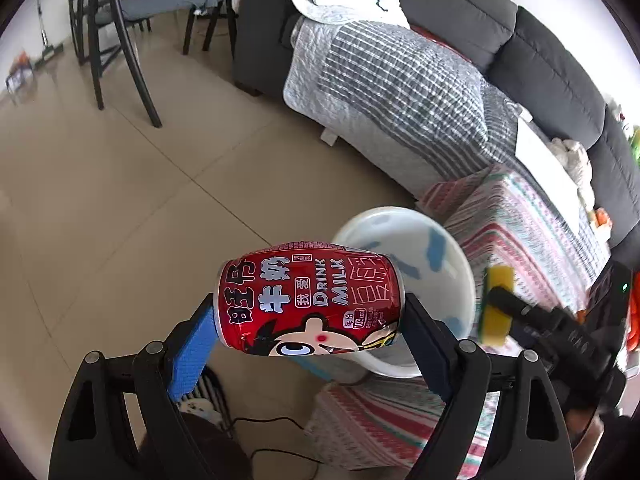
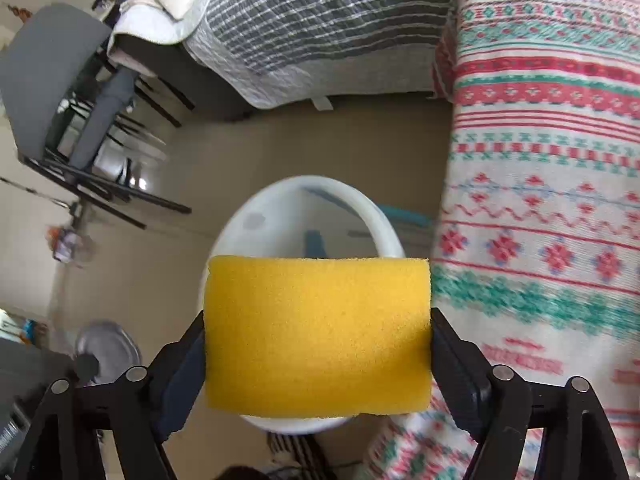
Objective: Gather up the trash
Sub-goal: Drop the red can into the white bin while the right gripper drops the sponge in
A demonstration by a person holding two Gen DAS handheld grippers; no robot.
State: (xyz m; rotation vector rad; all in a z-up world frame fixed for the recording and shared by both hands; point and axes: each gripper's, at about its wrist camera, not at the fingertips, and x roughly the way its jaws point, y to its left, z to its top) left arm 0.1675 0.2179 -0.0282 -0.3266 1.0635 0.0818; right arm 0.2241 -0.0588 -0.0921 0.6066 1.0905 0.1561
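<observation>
My left gripper (image 1: 308, 316) is shut on a red milk can (image 1: 308, 300), held sideways above the floor. Just behind it stands a white bin (image 1: 436, 240) with blue marks, open at the top. My right gripper (image 2: 318, 340) is shut on a yellow sponge (image 2: 318, 336), held over the same white bin (image 2: 376, 220). The right gripper and its sponge (image 1: 498, 308) also show in the left wrist view, at the bin's right side.
A dark grey sofa (image 1: 560, 68) with a striped grey quilt (image 1: 400, 92) runs along the back. A patterned red-green cloth (image 2: 540, 200) covers furniture right of the bin. Black chairs (image 1: 120, 20) stand far left on the beige tile floor (image 1: 120, 200). A black cable (image 1: 276, 424) lies below.
</observation>
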